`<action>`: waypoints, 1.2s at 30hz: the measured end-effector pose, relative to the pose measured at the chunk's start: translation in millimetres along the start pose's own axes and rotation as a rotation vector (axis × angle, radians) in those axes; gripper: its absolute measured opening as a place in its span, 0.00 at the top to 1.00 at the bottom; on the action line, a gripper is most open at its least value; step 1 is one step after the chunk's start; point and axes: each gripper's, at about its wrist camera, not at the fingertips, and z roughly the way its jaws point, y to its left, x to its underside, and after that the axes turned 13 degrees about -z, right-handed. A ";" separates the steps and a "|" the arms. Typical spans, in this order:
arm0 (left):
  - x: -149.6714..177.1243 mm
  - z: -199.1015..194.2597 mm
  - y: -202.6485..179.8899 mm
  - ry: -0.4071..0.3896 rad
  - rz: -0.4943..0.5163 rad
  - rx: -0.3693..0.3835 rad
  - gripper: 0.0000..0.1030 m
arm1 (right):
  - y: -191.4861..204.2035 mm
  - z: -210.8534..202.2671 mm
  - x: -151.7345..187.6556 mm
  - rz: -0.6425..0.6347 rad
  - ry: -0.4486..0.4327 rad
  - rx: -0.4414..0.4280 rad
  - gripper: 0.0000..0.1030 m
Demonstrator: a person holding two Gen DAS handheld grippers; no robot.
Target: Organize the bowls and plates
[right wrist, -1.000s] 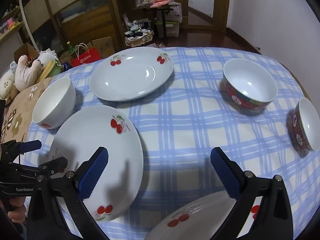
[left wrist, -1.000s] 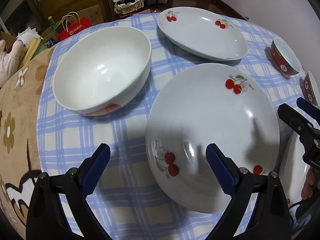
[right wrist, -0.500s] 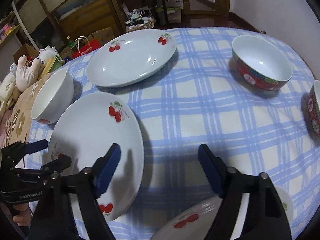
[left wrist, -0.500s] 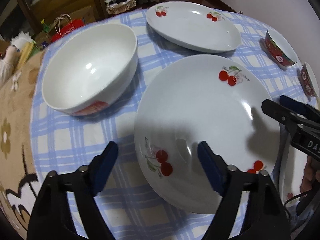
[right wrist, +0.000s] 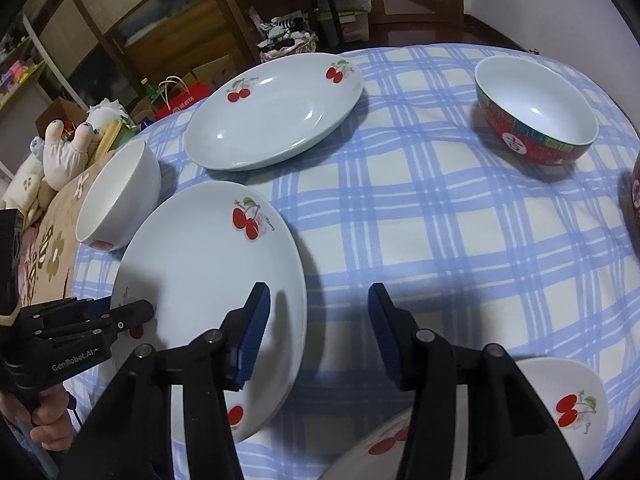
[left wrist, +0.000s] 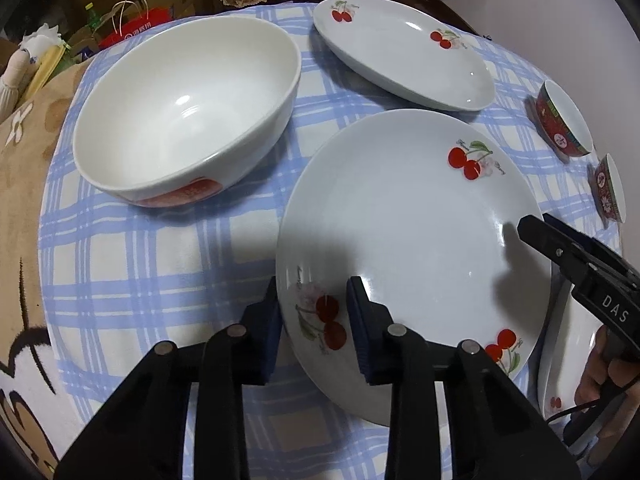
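Left gripper [left wrist: 314,316]: jaws closing, blue pads set either side of the near rim of the cherry plate [left wrist: 412,240]; one pad lay outside the rim over the cloth, the other over the plate's inner face. Whether the pads pressed the rim yet could not be told.

Right gripper [right wrist: 318,320]: jaws closing, fingers still apart, astride the opposite rim of the same cherry plate [right wrist: 208,272]; one pad stood above the plate's face, the other over the checked tablecloth [right wrist: 460,240]. No contact was visible.

Cherry plate: lay flat on the tablecloth, between the two grippers, its rim inside both pairs of fingers.

White bowl [left wrist: 188,108]: upright, beyond the left gripper's fingers and to their left, just beside the plate.

Second cherry plate [left wrist: 404,52]: beyond both pairs of fingers, at the far edge of the table.

Red patterned bowl [right wrist: 536,112]: upright, well beyond the right gripper's fingers to their right.

Third cherry plate [right wrist: 568,404]: beneath the right gripper's right finger, partly hidden.
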 end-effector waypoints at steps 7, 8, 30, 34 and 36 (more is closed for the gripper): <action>-5.0 -1.2 8.2 -0.003 -0.041 0.031 0.78 | 0.5 0.1 1.9 0.003 -0.015 -0.044 0.87; -6.3 -0.8 10.6 0.002 -0.053 0.042 0.79 | 1.7 -0.1 1.8 -0.001 -0.017 -0.050 0.89; -3.6 -5.3 12.5 -0.064 -0.068 0.066 0.80 | 4.4 7.7 7.5 0.031 0.014 -0.065 0.89; -3.3 -5.8 12.6 -0.060 -0.075 0.077 0.79 | 6.4 3.0 9.4 0.017 0.007 -0.048 0.89; -3.0 -6.9 14.8 -0.055 -0.091 0.086 0.80 | 6.8 -0.9 9.9 0.017 -0.002 -0.047 0.90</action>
